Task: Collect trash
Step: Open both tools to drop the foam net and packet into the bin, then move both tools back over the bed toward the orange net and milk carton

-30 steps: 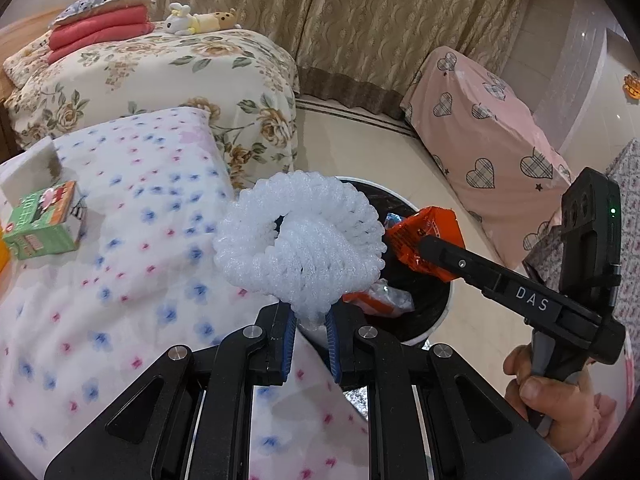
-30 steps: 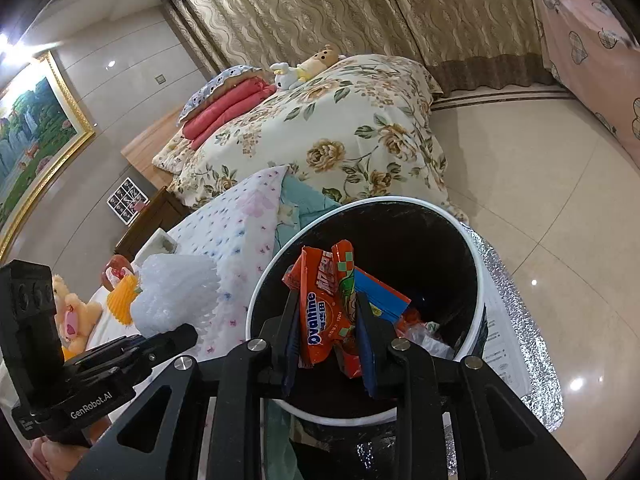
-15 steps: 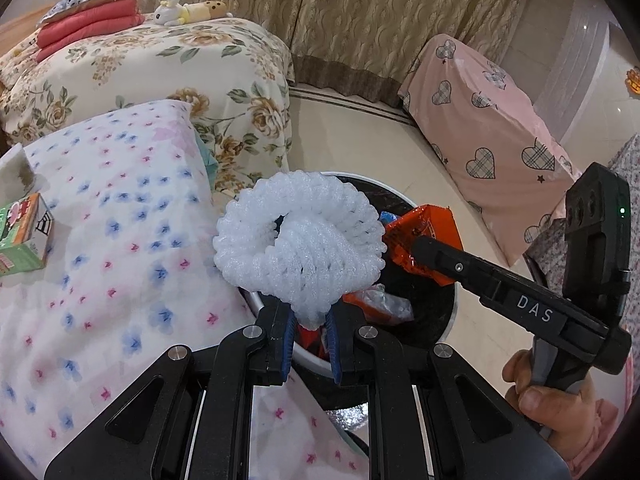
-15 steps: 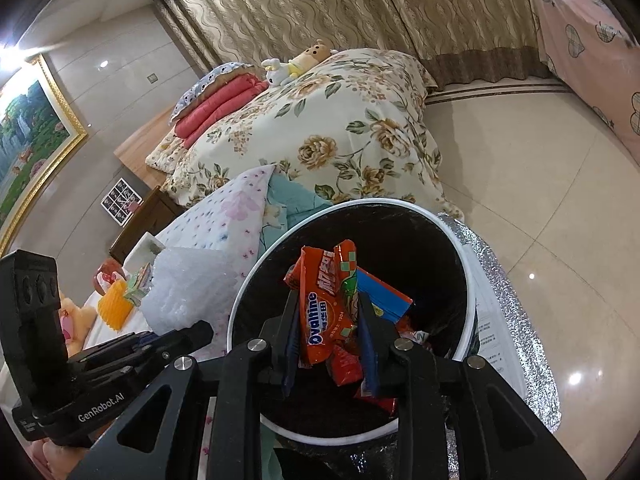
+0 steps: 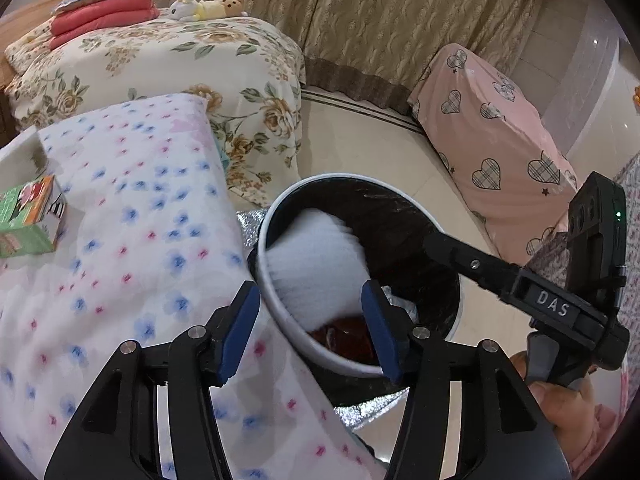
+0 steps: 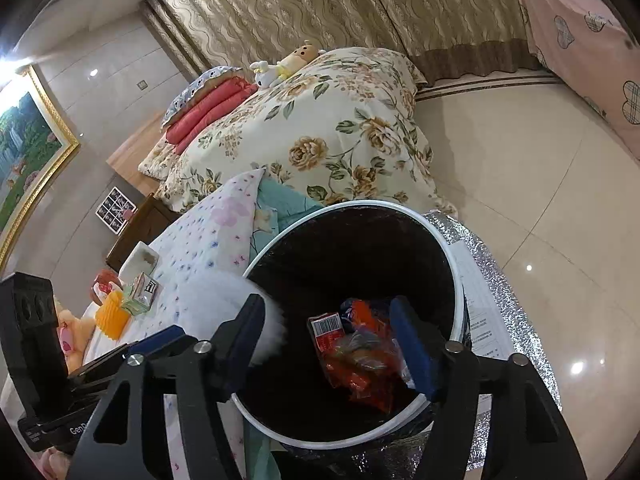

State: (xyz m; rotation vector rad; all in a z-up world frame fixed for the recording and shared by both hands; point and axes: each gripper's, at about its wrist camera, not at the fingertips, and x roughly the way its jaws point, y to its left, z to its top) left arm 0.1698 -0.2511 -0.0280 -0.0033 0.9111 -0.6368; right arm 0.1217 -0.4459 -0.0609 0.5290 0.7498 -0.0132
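Your left gripper (image 5: 312, 322) has just been opening; its jaws stand spread with nothing pinched. The foam net (image 5: 316, 256) is blurred just ahead of it, over the bin's (image 5: 360, 178) near rim. Your right gripper (image 6: 334, 340) has also just spread, and its wrapper (image 6: 360, 356) lies in the bin below. The green box (image 5: 28, 216) sits on the bed well to your left gripper's left, so that hand looks nearer.

Bed: cream floral quilt (image 5: 168, 64), folded coral-red blankets (image 5: 100, 14) and a small plush toy (image 5: 200, 2) on top
Backdrop: beige wavy-patterned curtains (image 5: 360, 12)
Right side: pink heart-print cover (image 5: 492, 140)
Wall: gold-framed landscape painting (image 6: 28, 148)
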